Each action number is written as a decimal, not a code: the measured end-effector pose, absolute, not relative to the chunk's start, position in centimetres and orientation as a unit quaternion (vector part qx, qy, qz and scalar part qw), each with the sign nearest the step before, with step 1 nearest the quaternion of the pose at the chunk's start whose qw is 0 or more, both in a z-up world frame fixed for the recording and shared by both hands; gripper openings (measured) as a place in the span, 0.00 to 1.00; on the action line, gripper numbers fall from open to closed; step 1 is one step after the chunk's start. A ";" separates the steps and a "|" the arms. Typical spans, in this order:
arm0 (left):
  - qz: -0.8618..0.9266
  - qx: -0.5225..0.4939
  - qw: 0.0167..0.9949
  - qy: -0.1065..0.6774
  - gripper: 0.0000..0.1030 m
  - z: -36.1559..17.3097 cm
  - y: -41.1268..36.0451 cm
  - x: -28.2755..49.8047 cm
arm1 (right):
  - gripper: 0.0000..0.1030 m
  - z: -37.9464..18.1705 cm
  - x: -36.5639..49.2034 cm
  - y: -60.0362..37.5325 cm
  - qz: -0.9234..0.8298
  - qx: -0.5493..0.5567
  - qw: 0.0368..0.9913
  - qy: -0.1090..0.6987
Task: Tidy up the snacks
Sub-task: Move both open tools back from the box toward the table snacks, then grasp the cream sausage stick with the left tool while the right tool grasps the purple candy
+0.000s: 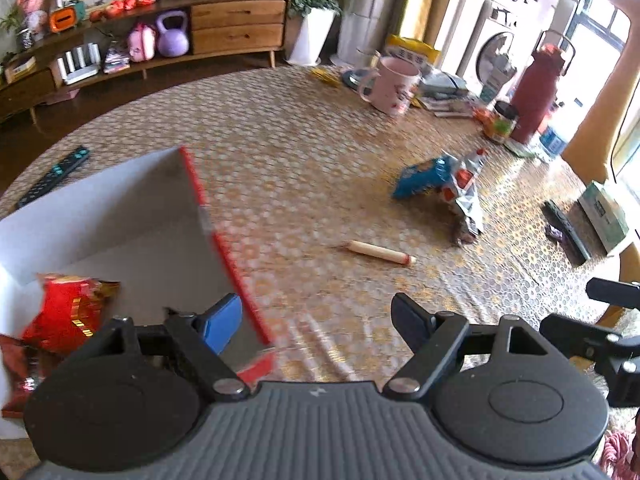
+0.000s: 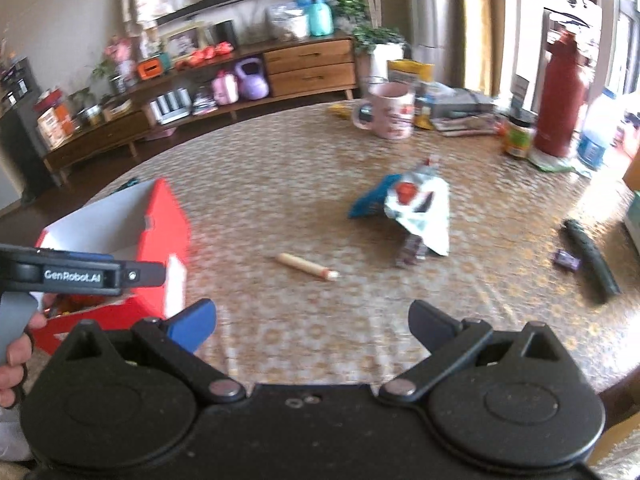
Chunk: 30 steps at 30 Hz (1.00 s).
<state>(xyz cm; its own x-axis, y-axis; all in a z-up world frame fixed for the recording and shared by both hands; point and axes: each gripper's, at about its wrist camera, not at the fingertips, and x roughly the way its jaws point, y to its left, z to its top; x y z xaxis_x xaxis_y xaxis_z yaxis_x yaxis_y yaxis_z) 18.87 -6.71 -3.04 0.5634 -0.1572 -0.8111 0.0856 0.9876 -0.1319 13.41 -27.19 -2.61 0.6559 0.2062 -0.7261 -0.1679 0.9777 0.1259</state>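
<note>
A red box with a white inside [image 1: 120, 216] [image 2: 160, 216] stands on the table at the left, with a red snack packet [image 1: 68, 312] inside it. My left gripper [image 1: 316, 320] is open and empty, over the box's right edge. My right gripper [image 2: 312, 320] is open and empty above the bare tablecloth. A blue snack bag [image 1: 420, 178] [image 2: 370, 200] and a silver snack bag [image 1: 464, 188] [image 2: 420, 212] lie together mid-table. A sausage stick [image 1: 378, 253] [image 2: 308, 266] lies in front of them. A small purple snack [image 2: 412, 250] lies under the silver bag.
A pink mug [image 1: 394, 86] [image 2: 390, 114], books [image 1: 444, 92], a jar [image 1: 502, 122] and a red flask [image 1: 538, 92] [image 2: 562, 96] stand at the far side. A remote [image 1: 54, 176] lies left; a dark remote [image 2: 590, 254] and a small purple packet [image 2: 566, 260] lie right.
</note>
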 end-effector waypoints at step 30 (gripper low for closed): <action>-0.044 -0.118 0.825 0.551 0.74 -11.4 -17.3 31.3 | 0.70 -10.6 26.6 -50.7 -0.003 -0.035 0.885 0.464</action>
